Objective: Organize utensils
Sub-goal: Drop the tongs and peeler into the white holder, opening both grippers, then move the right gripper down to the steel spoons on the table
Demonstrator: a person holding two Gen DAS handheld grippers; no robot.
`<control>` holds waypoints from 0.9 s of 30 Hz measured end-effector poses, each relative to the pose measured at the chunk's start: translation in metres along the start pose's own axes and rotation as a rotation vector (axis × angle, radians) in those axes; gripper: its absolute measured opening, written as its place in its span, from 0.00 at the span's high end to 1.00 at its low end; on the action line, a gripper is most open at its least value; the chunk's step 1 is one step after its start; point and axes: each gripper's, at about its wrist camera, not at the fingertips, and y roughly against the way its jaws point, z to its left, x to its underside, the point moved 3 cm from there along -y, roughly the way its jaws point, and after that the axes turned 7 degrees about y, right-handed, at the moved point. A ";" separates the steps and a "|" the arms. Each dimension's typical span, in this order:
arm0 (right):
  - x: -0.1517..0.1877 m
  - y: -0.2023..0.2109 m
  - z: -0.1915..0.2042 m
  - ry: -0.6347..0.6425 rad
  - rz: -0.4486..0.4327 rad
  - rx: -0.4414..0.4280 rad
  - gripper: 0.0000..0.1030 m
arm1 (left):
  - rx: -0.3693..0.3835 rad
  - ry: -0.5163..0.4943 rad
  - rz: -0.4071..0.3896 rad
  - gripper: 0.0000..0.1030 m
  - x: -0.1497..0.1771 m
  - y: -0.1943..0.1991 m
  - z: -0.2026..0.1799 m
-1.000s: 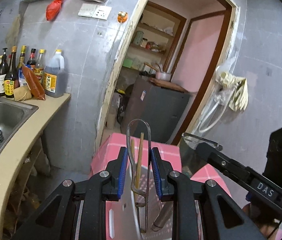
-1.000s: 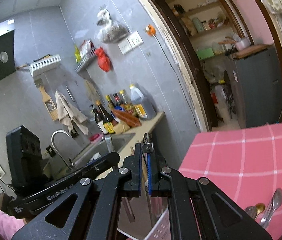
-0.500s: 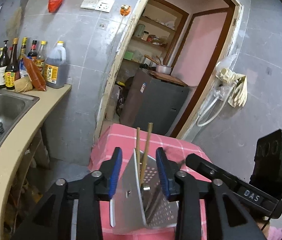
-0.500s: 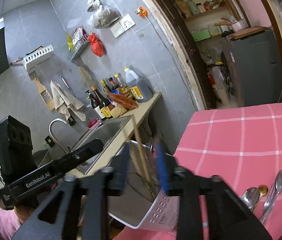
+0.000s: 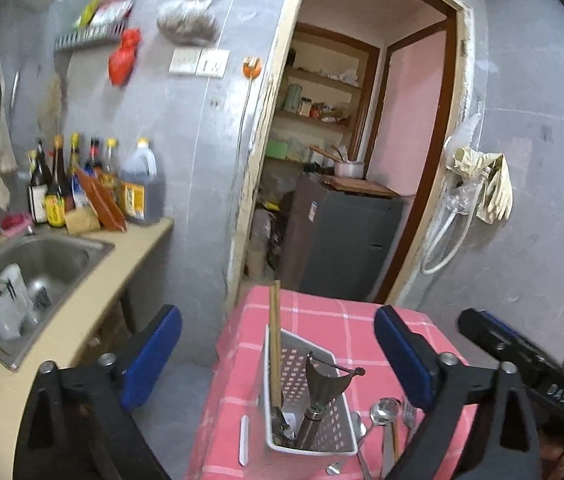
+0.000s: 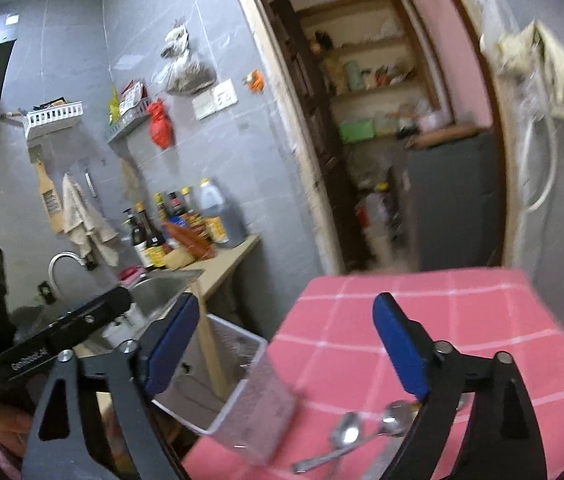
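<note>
While both claws spread wide over the pink table, the utensil basket stands free between pickups.

With its jaws opening and nothing between them, the left gripper (image 5: 277,354) hangs above the white perforated basket (image 5: 324,436), which sits upright near the table's left edge on the pink checked cloth (image 5: 318,316); a pair of wooden chopsticks (image 5: 275,344) and a metal-handled tool (image 5: 322,392) stand in it. The right gripper (image 6: 286,354) is opening too, empty, with the basket below its left finger. Loose spoons (image 6: 352,436) lie on the cloth just beside the basket, under the right claw, and a small white piece (image 5: 243,434) lies on its other side. I judge the sorting only partly done; the next move calls for lowering a claw over one spoon handle, pinching it flat off the cloth, and standing it in the basket.
</note>
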 end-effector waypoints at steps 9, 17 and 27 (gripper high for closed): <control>-0.004 0.050 -0.038 0.075 -0.012 0.132 0.02 | -0.037 -0.159 -0.078 0.00 0.023 0.022 -0.061; 0.010 0.072 -0.084 0.072 0.034 0.168 0.01 | -0.013 -0.188 -0.030 0.00 0.047 0.018 -0.097; 0.049 0.064 -0.145 0.010 0.160 0.100 0.01 | -0.007 -0.204 0.051 0.00 0.075 0.000 -0.131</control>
